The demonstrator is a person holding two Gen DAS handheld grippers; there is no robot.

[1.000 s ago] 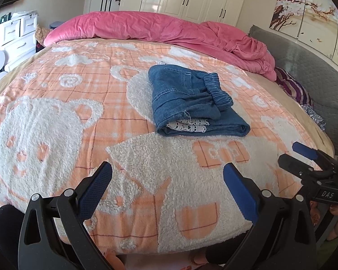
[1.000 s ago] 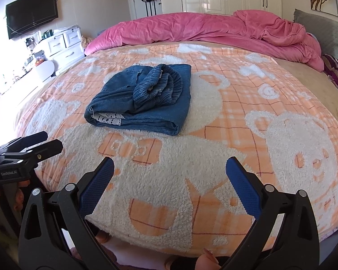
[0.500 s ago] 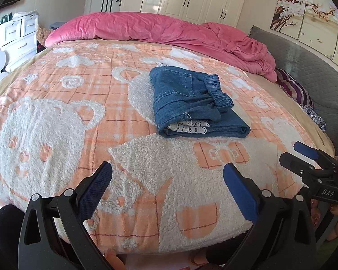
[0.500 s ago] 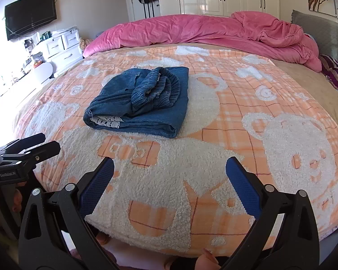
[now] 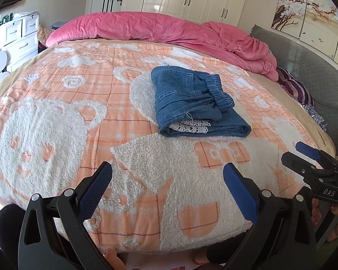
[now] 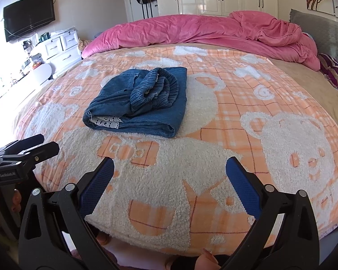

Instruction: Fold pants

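While both spread wide, empty: left gripper [image 5: 167,187] | right gripper [image 6: 170,180] | one folded pants [image 5: 196,105] on blanket [image 5: 78,117]

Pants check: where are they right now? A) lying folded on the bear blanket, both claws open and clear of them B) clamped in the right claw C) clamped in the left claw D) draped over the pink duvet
A: the folded pants lie on the bear blanket, while the left claw and right claw hang open short of them.
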